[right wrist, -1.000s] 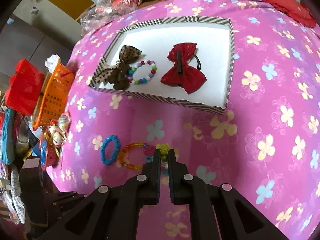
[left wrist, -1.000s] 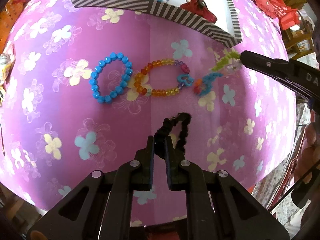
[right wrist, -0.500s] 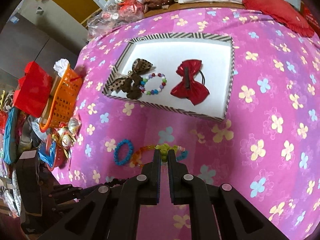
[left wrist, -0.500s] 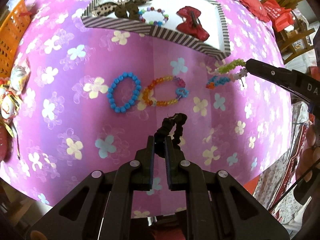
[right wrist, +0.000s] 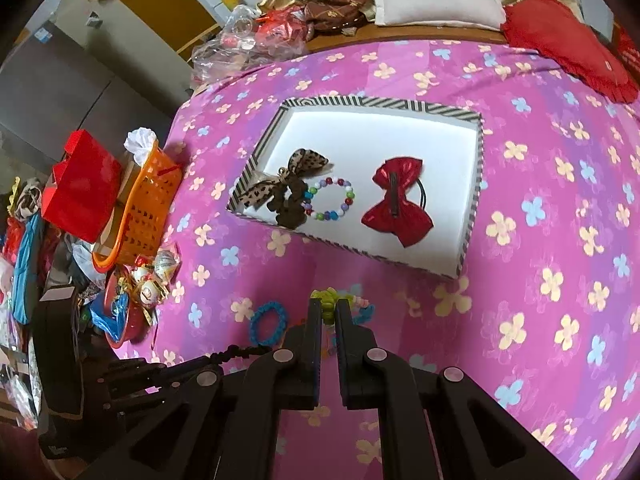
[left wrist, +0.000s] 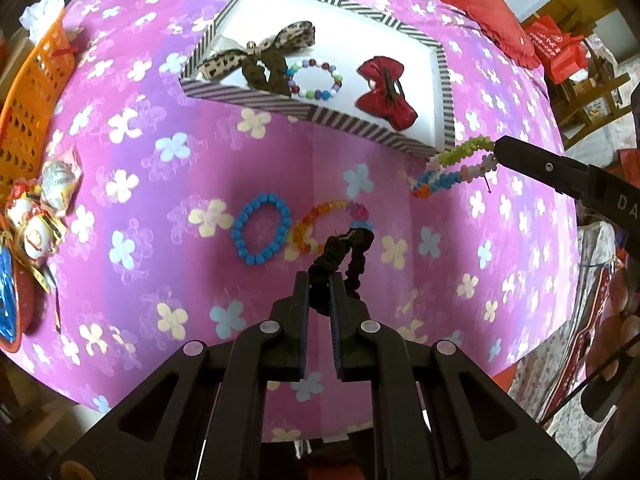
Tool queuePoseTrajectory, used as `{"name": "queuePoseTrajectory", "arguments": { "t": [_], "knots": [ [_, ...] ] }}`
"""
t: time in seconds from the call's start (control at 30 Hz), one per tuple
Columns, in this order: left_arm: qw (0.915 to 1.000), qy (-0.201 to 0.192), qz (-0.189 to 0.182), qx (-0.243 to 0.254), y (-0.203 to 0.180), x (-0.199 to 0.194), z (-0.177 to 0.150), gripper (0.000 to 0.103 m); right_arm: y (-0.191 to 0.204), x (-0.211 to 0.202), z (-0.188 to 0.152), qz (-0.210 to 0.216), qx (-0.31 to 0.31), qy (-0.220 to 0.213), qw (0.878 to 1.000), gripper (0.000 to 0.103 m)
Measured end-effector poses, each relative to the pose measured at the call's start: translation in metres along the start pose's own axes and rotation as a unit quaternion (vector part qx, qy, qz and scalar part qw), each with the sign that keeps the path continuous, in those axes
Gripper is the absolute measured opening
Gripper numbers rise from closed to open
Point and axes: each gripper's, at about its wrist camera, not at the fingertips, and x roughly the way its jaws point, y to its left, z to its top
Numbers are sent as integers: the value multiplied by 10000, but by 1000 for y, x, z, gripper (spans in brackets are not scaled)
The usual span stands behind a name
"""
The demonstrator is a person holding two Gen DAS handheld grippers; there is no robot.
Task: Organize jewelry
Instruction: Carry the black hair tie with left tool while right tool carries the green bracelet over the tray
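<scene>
My left gripper (left wrist: 319,280) was clamped on a black ruched scrunchie (left wrist: 345,254), a soft crinkled fabric loop that stuck up from between the dark pads and hung above the cloth. My right gripper (right wrist: 328,307) was pinched on a multicoloured beaded bracelet (left wrist: 456,166), knobbly clusters of lime, pink, blue and orange beads; from the left wrist view it dangled off the fingertips in the air, just beside the near right corner of the tray.

Under both lay a pink floral tablecloth (left wrist: 160,208), smooth with a fold line down its middle. On it, well short of the tray, I saw a blue bead bracelet (left wrist: 262,228), round and chunky, lying touching an orange-yellow translucent bracelet (left wrist: 316,224) whose far end the scrunchie partly hid. An orange plastic basket (right wrist: 150,200) with a lattice wall sat at the cloth's left edge, with wrapped sweets (left wrist: 44,200) near it and a red cushion (right wrist: 568,40) at the far right.

The tray (right wrist: 476,184) was shallow and rectangular, white inside with a black-and-white striped rim. In it lay a leopard-print bow scrunchie (right wrist: 288,184), a ring of mixed round beads (right wrist: 330,198) touching it, and a shiny red bow (right wrist: 398,200) lying apart to the right
</scene>
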Motion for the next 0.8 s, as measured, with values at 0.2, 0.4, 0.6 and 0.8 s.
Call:
{"name": "queuePoseTrajectory", "arguments": {
  "t": [0.2,0.4,0.6,0.8],
  "knots": [
    [9999,-128,50,-37,0,-10,15,8,-1,-4,12,13,-33,-22,10000,6],
    [9996,-237,112,-97,2,-16,32,8,-3,-3,23,33,-22,-21,10000,6],
    [9992,-319,174,-176,4,-18,49,8,-4,-1,31,77,-19,5,10000,6],
    [9988,-369,176,-259,5,-20,61,8,-5,-2,39,108,-35,6,9999,6]
  ]
}}
